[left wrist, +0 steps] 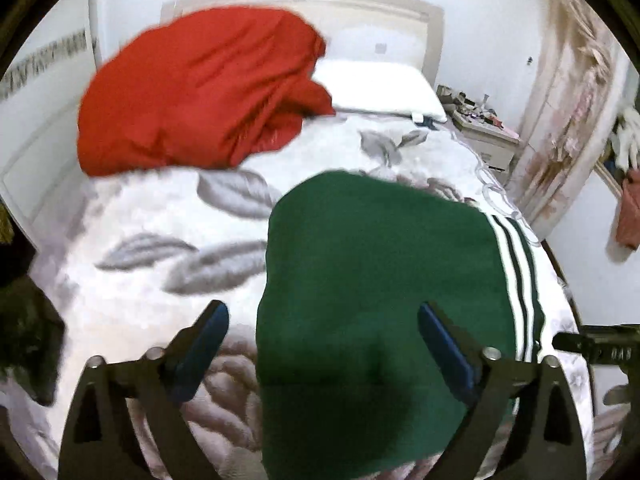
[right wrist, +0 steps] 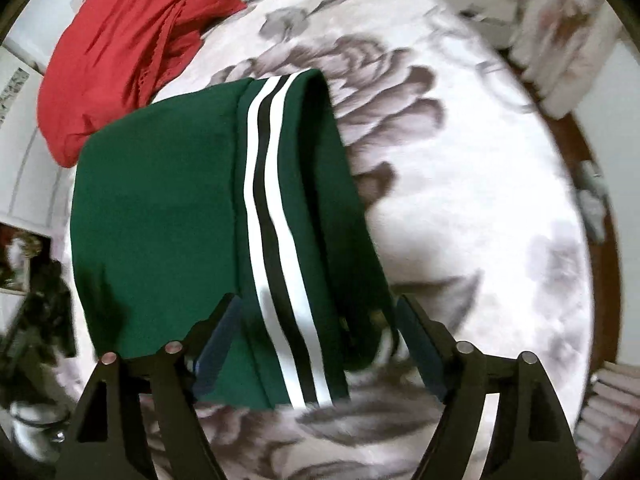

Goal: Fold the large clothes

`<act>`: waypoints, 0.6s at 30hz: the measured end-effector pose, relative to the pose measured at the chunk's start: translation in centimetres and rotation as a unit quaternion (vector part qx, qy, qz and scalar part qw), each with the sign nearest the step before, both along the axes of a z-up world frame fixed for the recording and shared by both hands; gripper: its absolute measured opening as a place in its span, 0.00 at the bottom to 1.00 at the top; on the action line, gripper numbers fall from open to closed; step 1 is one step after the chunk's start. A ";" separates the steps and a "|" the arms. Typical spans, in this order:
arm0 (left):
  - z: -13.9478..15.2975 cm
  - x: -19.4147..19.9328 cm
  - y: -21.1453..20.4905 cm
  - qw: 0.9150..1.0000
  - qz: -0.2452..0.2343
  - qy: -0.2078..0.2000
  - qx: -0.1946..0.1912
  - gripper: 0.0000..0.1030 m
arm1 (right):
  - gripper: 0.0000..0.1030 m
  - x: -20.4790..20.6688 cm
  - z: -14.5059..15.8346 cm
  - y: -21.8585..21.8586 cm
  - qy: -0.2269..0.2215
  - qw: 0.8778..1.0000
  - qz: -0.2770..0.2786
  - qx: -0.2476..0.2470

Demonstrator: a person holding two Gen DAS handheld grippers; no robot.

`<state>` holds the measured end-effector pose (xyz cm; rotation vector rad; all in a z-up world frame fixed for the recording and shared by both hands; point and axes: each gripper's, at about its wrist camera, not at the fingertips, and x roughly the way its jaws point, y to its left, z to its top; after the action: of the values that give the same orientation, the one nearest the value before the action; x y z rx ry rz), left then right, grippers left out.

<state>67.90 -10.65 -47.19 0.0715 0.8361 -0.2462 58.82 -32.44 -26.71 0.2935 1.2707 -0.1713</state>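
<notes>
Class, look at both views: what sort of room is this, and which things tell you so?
Most likely a bedroom: a bed with a floral bedspread, a white pillow by the headboard, and a cluttered bedside cabinet.

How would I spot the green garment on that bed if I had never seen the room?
Start at the bed with its white, grey-leaf bedspread. A crumpled red garment lies toward the pillow; nearer the cameras lies the green garment, folded flat. Only it has white stripes running along one edge.
</notes>
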 end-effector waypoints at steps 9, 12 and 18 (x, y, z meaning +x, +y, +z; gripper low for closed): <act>5.6 -6.2 -1.1 1.000 0.002 -0.018 0.013 0.97 | 0.85 -10.5 8.2 1.4 -0.052 0.992 0.001 -0.112; 8.5 -9.8 -1.2 1.000 0.009 -0.017 0.018 0.97 | 0.85 -14.4 12.3 2.8 -0.074 0.990 0.001 -0.120; 15.4 -17.3 0.1 0.999 0.033 -0.020 0.019 0.96 | 0.85 -22.6 20.7 4.7 -0.106 0.985 -0.001 -0.134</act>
<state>50.59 -10.52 -31.76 0.0839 0.8025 -0.1657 36.23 -27.78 -5.99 0.0790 1.0221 -0.3021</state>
